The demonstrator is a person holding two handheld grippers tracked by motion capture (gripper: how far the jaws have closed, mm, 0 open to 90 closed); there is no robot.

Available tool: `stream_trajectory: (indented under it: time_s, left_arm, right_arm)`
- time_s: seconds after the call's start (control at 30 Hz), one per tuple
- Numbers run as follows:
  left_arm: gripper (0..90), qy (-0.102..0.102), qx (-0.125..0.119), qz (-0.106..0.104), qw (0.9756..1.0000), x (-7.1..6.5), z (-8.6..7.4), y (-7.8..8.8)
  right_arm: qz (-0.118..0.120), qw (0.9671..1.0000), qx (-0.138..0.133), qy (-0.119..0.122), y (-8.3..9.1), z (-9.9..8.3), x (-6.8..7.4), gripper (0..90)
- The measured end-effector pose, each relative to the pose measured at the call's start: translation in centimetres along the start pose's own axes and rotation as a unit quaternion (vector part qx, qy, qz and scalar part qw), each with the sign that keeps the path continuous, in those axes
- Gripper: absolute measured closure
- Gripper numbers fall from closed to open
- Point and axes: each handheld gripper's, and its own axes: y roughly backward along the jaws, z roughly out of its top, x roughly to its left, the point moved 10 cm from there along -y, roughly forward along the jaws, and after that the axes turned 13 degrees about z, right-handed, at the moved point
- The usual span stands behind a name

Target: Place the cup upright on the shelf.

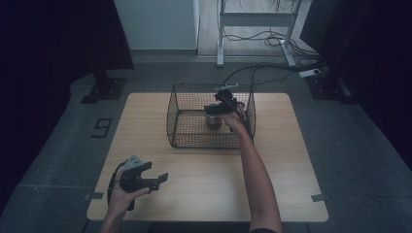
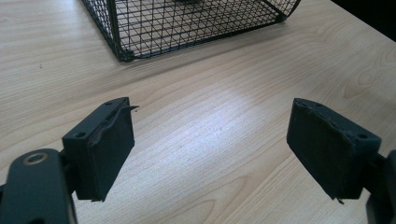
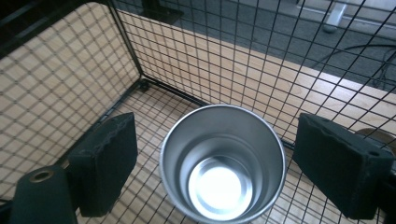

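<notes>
The steel cup (image 3: 222, 163) is standing upright inside the wire basket (image 1: 180, 109) on the desk (image 1: 286, 160), the right tongs (image 3: 219, 163) are straddling it apart, untouching, needing centring before closing, while the left tongs (image 2: 210, 154) are idling apart.

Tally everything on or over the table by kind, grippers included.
Wire basket: 1
Metal cup, standing inside the basket: 1
Handheld grippers, left gripper and right gripper: 2
Total: 4
</notes>
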Motion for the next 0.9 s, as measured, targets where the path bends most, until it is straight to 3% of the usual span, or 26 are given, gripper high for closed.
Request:
stream_trajectory:
  time_s: [0.4,0.9]
  left_arm:
    - [15.3,-0.002,0.000,0.002,1.0000,-0.1,0.0,0.0]
    - [15.3,-0.013,0.006,0.001,0.9999,-0.9,-0.1,-0.4]
  right_arm:
    - [0.027,0.9994,-0.022,0.003,3.6,-0.2,2.0,17.5]
    - [0.036,0.9975,-0.049,0.036,9.3,-3.3,4.0,20.9]
